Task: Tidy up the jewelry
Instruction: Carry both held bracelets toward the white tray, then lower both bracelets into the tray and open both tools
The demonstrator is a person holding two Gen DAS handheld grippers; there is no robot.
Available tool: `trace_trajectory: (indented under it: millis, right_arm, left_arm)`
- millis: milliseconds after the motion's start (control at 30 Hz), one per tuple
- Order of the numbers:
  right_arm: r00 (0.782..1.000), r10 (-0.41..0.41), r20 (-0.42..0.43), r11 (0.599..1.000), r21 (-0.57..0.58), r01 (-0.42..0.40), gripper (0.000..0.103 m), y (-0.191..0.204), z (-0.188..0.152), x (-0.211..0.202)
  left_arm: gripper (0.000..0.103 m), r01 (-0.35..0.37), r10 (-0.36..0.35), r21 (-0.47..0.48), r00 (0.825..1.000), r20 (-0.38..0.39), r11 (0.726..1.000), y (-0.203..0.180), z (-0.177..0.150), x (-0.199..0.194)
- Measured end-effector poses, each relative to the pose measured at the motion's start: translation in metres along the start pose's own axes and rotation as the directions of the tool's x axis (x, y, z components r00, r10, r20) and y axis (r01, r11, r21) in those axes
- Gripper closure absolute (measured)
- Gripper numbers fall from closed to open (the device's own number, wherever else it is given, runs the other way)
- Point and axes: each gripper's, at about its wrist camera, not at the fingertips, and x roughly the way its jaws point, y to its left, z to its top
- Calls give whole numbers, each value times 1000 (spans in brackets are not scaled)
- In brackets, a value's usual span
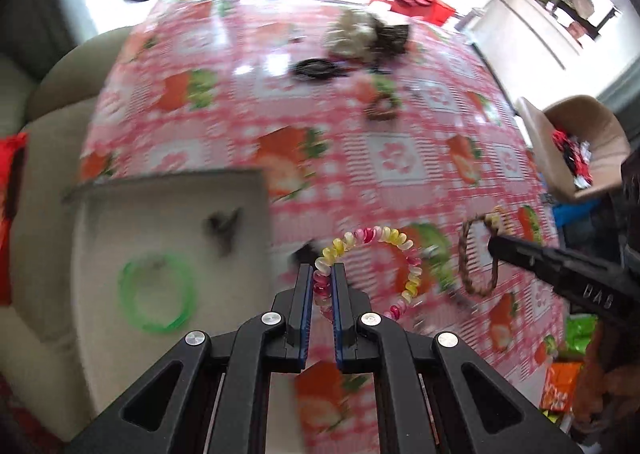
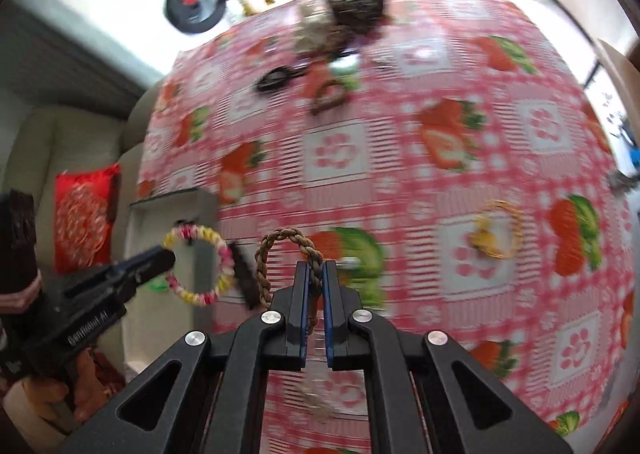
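My left gripper (image 1: 322, 274) is shut on a pink-and-yellow spiral coil bracelet (image 1: 376, 238) and holds it above the table, just right of a grey tray (image 1: 172, 190). The tray holds a green bangle (image 1: 158, 296) and a dark small piece (image 1: 224, 226). My right gripper (image 2: 316, 272) is shut on a brown braided rope bracelet (image 2: 276, 246) and holds it above the strawberry tablecloth. The right gripper shows in the left wrist view (image 1: 494, 244) with the rope bracelet (image 1: 466, 254). The left gripper shows in the right wrist view (image 2: 170, 254) with the coil bracelet (image 2: 200, 266).
A gold bracelet (image 2: 498, 230) lies on the tablecloth to the right. A black ring (image 1: 316, 68), a brown ring (image 1: 382, 110) and a heap of scrunchies (image 1: 368, 36) lie at the far side. An open cardboard box (image 1: 576, 146) sits at the right edge.
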Motion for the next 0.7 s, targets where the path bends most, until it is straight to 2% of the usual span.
trace_trajectory:
  millis: [167,367,533,700]
  right_arm:
    - [996,73,-51,991,-106,-78,96,60,-2,25]
    - [982,111,-151,963,-228,-144,96,127,-12,64]
    - [970,63,-234,941,-309,-135,96,160,-27,100]
    - [959,-26,-282,937,-342,-75,96,167,-30,133]
  left_arm:
    - [88,-61,59,-114,998,-17,992,54,-34,-15]
    - [88,-133,122,-204,990,-68,970,98,-71,-10]
    - [88,-189,162,-247,979,-125,950,119,-89,10]
    - [88,-227,191,-276,970,-148,934,133,-89,31]
